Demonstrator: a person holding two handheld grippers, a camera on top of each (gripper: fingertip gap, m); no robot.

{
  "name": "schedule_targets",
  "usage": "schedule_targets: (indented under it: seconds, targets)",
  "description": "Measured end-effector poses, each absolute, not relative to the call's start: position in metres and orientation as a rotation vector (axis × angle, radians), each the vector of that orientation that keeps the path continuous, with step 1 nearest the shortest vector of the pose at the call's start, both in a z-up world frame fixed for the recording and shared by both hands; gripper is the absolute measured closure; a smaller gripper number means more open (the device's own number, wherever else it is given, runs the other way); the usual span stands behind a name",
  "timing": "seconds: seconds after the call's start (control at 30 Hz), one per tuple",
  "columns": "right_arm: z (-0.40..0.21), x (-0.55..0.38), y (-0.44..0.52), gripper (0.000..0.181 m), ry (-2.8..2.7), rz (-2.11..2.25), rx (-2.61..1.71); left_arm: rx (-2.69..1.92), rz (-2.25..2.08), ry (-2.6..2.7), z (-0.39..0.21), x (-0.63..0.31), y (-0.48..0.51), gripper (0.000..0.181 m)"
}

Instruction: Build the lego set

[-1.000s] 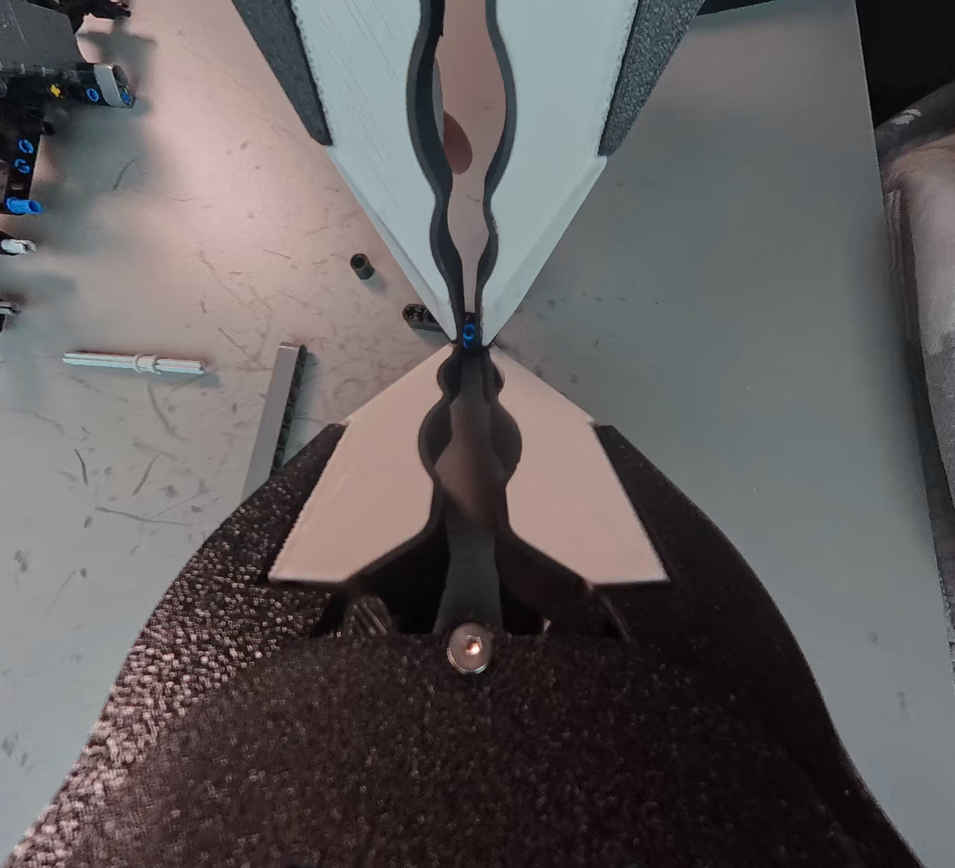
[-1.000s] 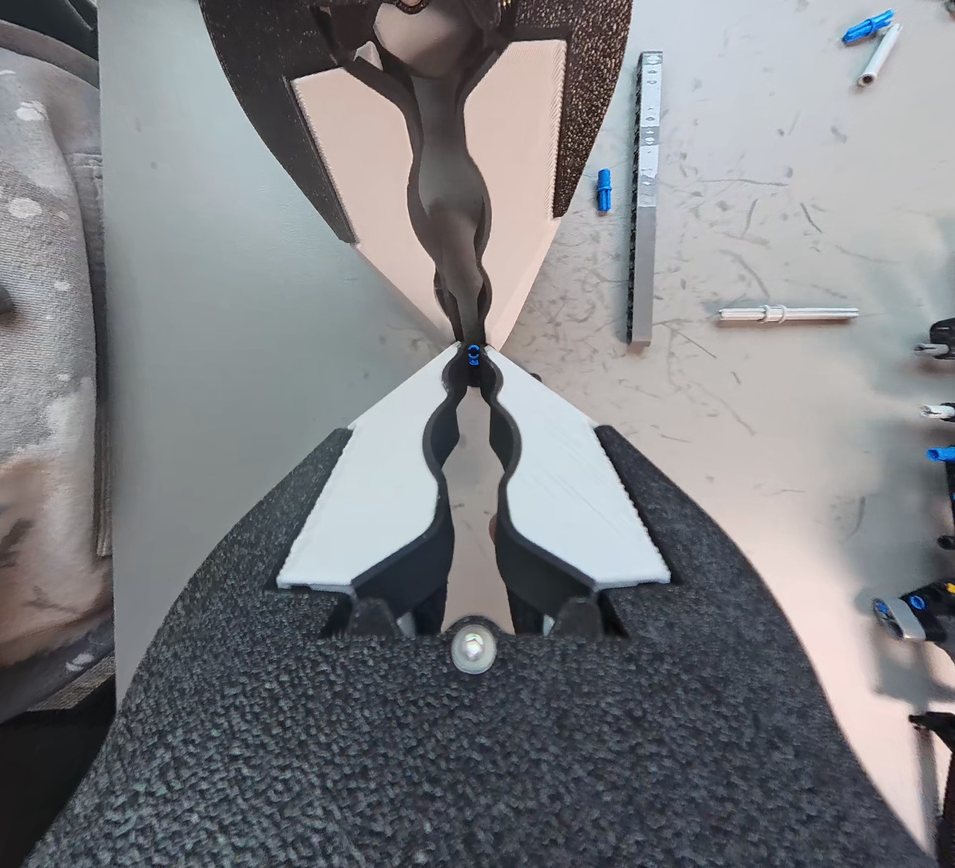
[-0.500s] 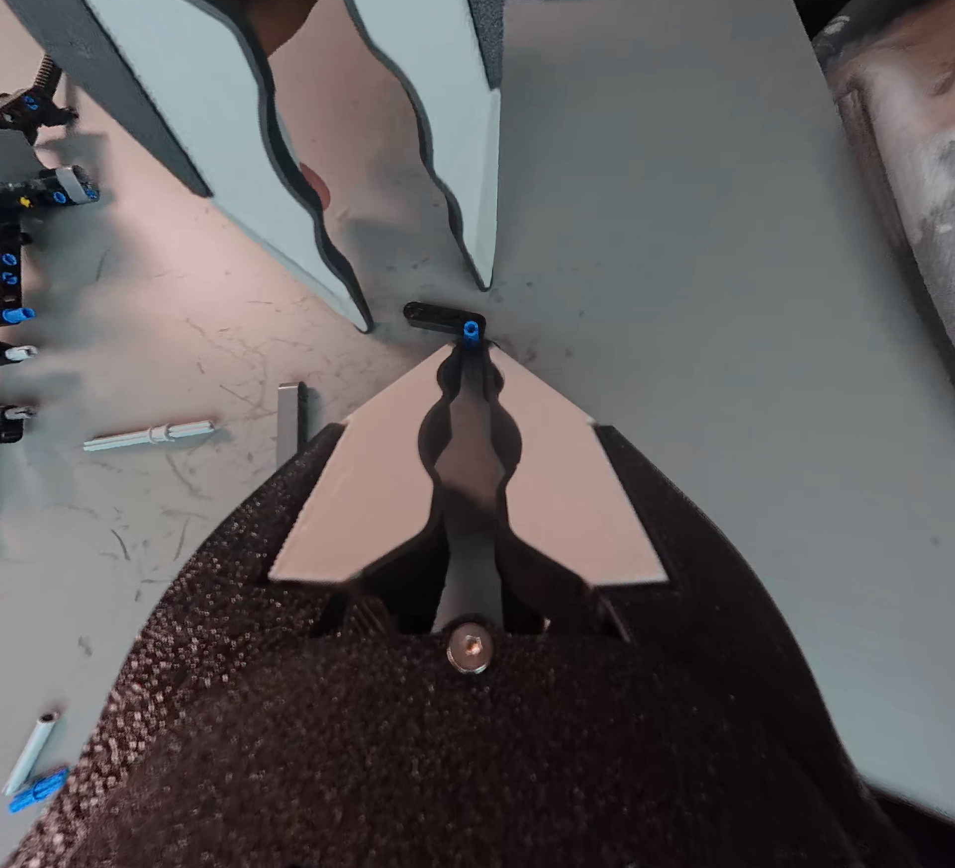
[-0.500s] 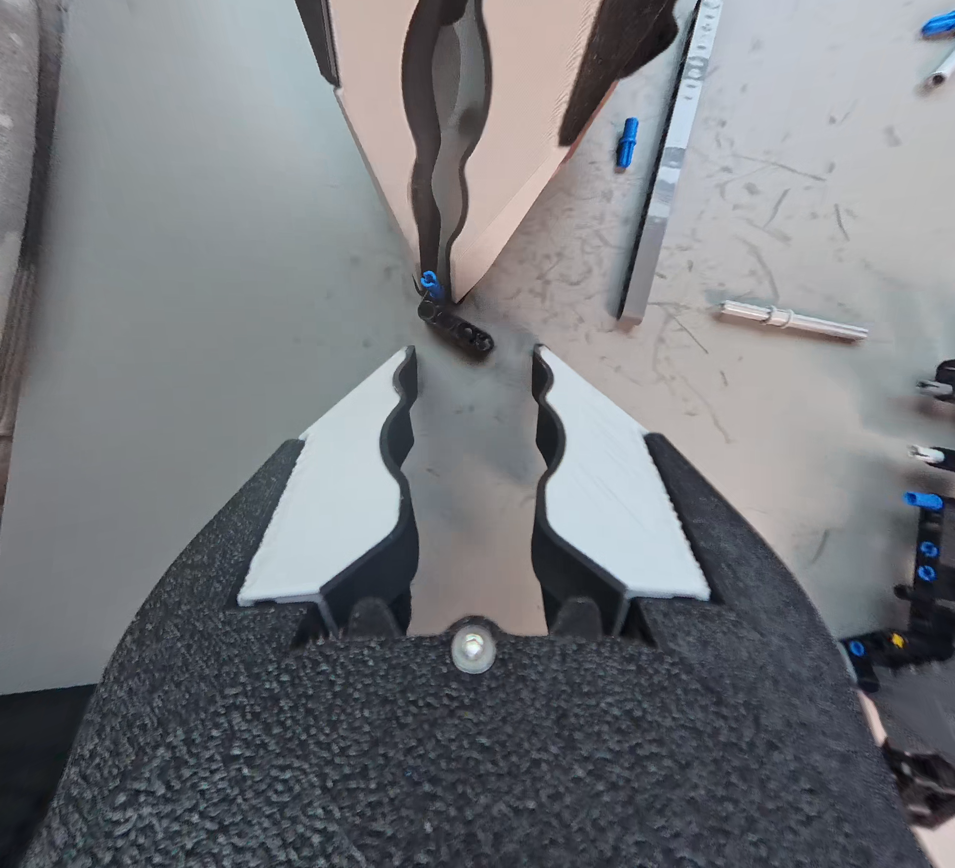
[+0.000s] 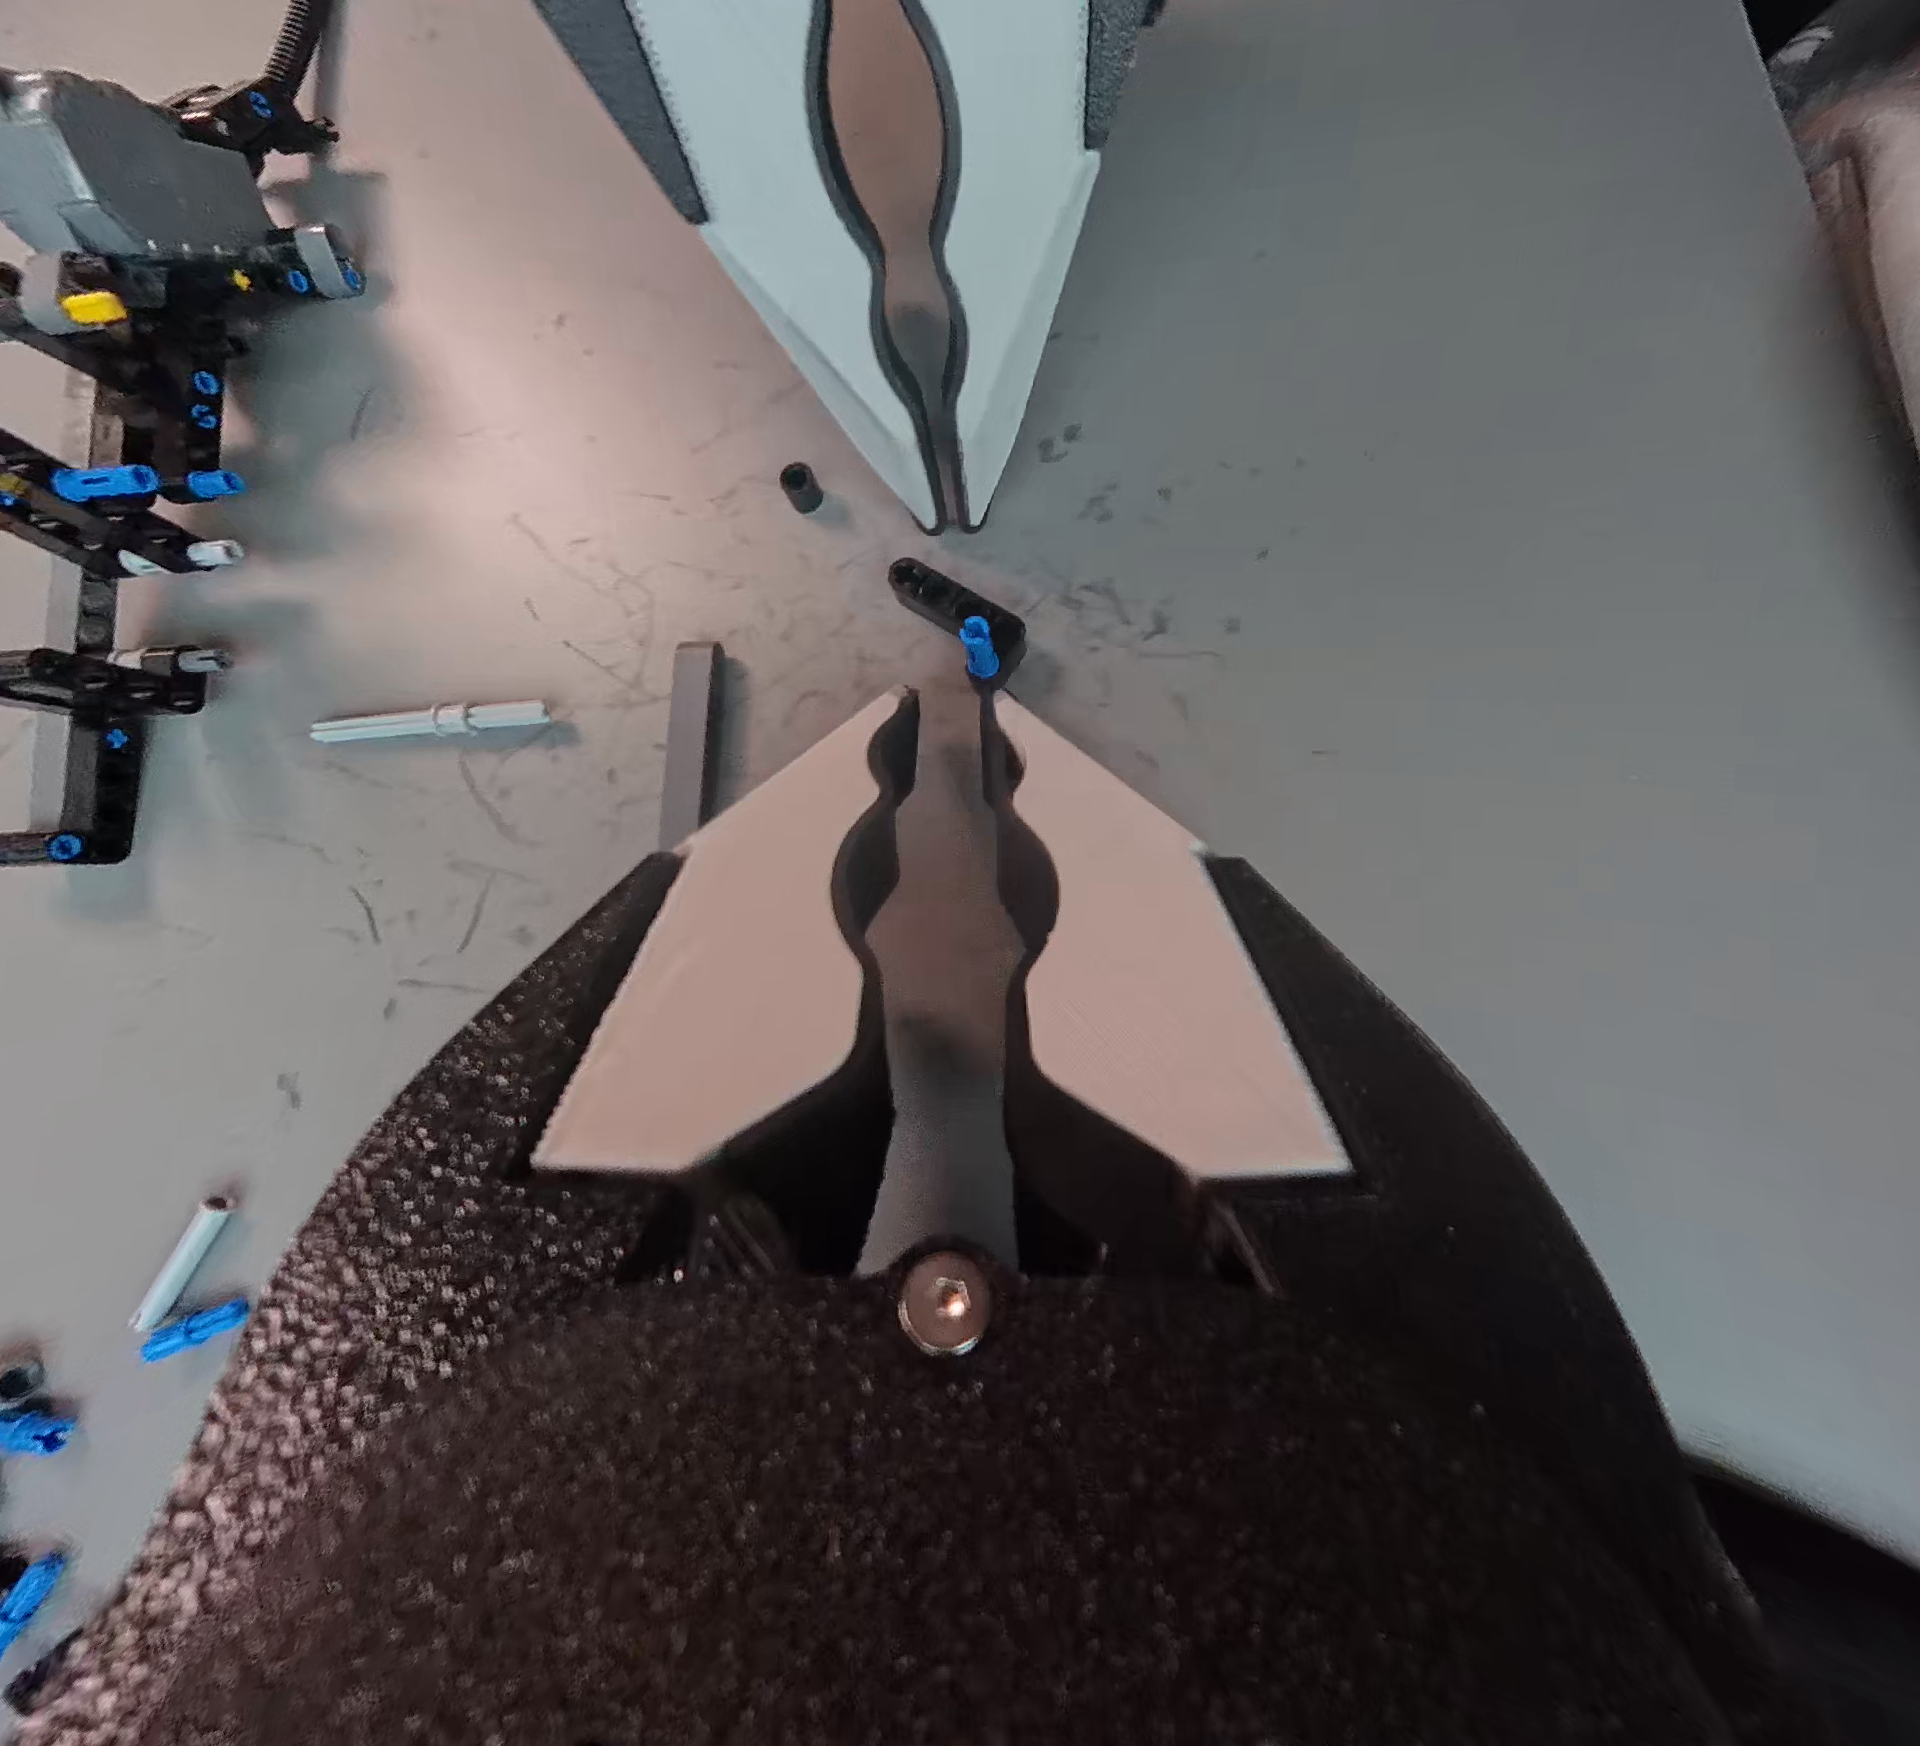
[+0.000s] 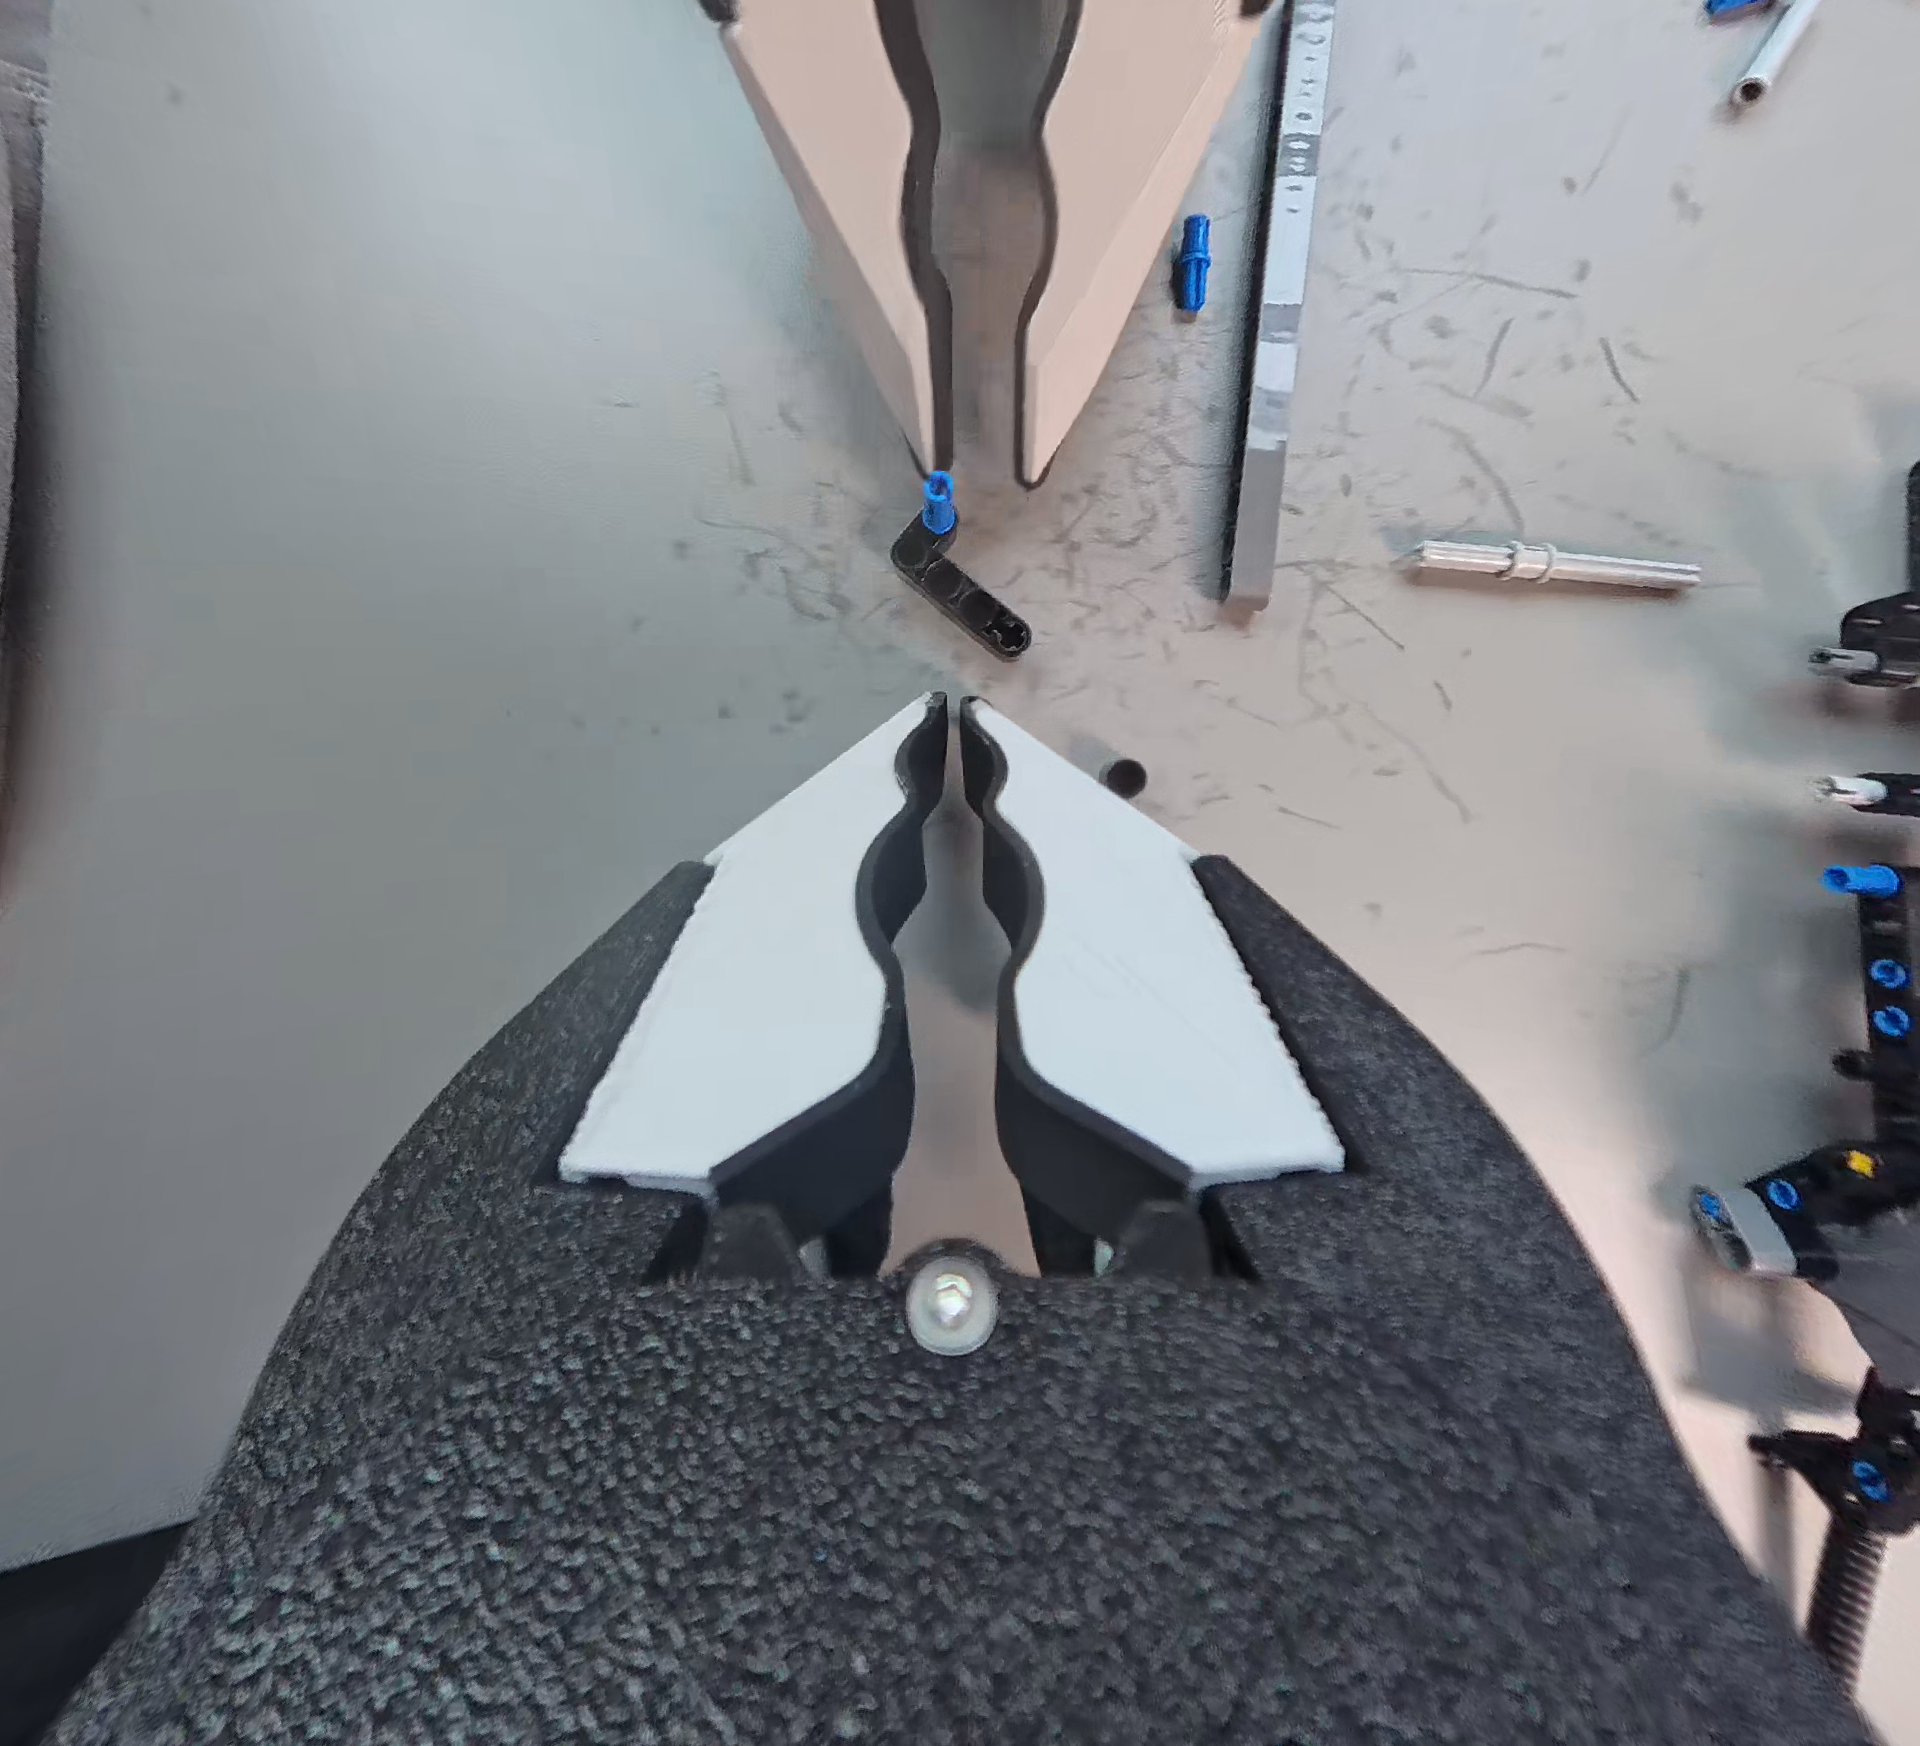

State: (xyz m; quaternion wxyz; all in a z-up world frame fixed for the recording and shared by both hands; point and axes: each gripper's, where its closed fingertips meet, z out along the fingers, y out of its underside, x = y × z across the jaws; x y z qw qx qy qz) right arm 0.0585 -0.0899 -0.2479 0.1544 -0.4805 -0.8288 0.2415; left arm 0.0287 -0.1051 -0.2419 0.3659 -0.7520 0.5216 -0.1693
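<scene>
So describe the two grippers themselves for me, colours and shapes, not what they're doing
The left gripper has a dark, brownish-black pebbled body, two flat triangular fingers in pale pinkish tan with wavy black inner pads, and a silver screw at the base. The right gripper is shaped alike, with a grey-black textured body and white fingers.

scratched grey table (image 5: 1455, 553), grey fabric (image 6: 16, 346) beside it

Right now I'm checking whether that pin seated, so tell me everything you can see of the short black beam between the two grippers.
The short black beam is a small, flat, glossy plastic bar with rounded ends and a row of holes. It lies flat on the scuffed grey table, angled diagonally. A blue pin stands in its end hole nearest the left gripper. Neither gripper touches the beam.
</scene>
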Motion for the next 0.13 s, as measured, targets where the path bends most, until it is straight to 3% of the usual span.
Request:
schedule_targets:
  seconds: [0.03,0.13]
  targets:
    - [-0.248,0.059,-0.09,0.178,-2.372,0.692,-1.372,-1.934,-0.428,1.318,-0.238,0.025,-0.104,0.167]
    - [-0.244,0.06,-0.087,0.17,-2.343,0.719,-1.369,-1.938,-0.366,1.175,-0.219,0.004,-0.091,0.165]
